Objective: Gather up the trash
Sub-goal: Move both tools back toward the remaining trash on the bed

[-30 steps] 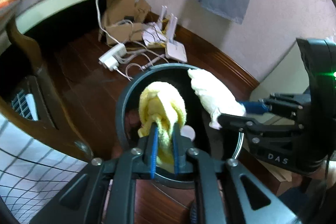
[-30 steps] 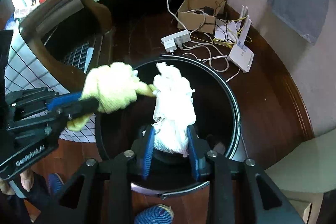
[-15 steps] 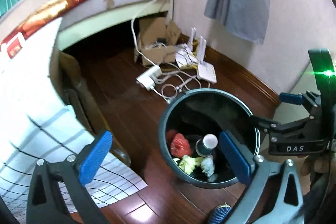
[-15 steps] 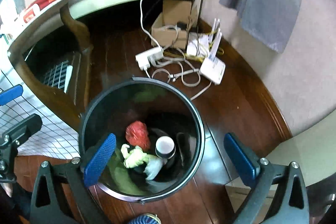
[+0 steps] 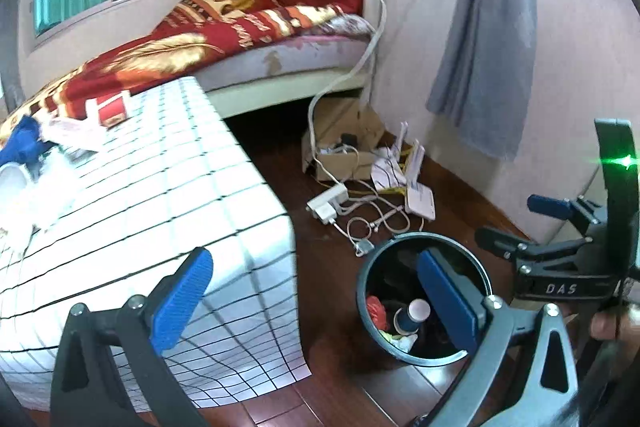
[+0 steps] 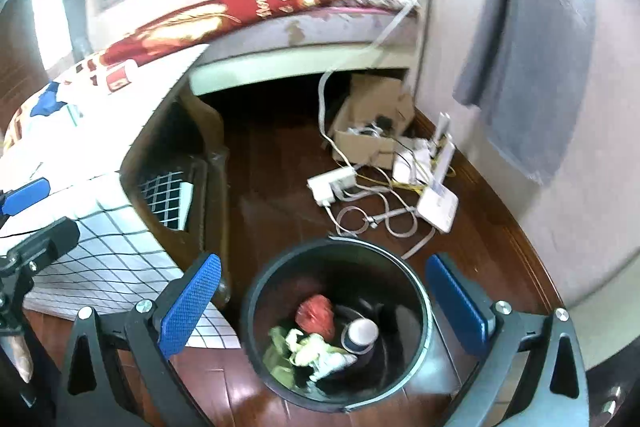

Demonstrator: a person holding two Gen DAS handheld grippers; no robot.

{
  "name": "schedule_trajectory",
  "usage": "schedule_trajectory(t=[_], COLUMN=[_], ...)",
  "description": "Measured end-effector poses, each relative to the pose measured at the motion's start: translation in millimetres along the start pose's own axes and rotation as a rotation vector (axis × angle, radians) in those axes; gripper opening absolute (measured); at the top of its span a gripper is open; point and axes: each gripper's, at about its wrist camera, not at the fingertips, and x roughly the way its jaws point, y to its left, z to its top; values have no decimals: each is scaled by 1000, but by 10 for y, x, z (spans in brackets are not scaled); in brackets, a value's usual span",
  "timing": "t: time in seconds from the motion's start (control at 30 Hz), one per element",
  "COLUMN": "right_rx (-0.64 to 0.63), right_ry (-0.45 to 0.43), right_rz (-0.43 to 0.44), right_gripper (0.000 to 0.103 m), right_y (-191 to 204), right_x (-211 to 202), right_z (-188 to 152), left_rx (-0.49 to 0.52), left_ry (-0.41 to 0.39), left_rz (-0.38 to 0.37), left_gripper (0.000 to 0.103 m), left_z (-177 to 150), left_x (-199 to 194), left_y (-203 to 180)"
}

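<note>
The trash bin (image 6: 336, 327), a black round container, stands on the dark wood floor (image 6: 272, 195) beside the cloth-covered table (image 5: 140, 195). Inside it lie a red crumpled bag (image 6: 316, 313), a yellow-green wad (image 6: 304, 345), a white wad (image 6: 334, 361) and a dark bottle with a pale cap (image 6: 360, 335).

The right gripper (image 6: 320, 311) hangs above the bin with its jaws at full spread and nothing between them; the bin interior shows through the gap. The left gripper (image 5: 316, 295) is likewise spread wide and empty, aimed partly over the table edge and partly over the bin. Both sets of jaws have just been opening, and no item is between either pair.

Further items remain on the table at its far end: a blue item (image 5: 22, 143), pale crumpled material (image 5: 68, 137) and a red-and-white carton (image 5: 110, 109). That area is overexposed, so whether all of these count as trash is uncertain.

Hazards from this position:
- Loose cables (image 6: 372, 215), a power strip (image 6: 330, 185) and a router (image 6: 438, 205) lie on the floor just behind the bin. A low sweep of either gripper could snag them.
- The bin is light-looking and free-standing; a knock on its rim could tip it and spill the contents.
- The two grippers are close together. A turn toward the table could bring them into collision.
- The tablecloth overhangs the table edge; catching it could drag the remaining items off.
</note>
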Motion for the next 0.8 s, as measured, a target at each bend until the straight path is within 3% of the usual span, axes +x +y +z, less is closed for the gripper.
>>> schedule_trajectory(t=[0.5,0.8], right_rx=[-171,-252], right_ry=[-86,-89], right_rz=[170,310], right_gripper=[103,103], right_y=[1227,2110], right_x=[3,117], right_z=[462,606], left_rx=[-202,-307], left_ry=[-90,-89], left_rz=[245,384], left_gripper=[102,98], left_z=[-206,-477], left_x=[-543,-855], left_y=[1223,1909])
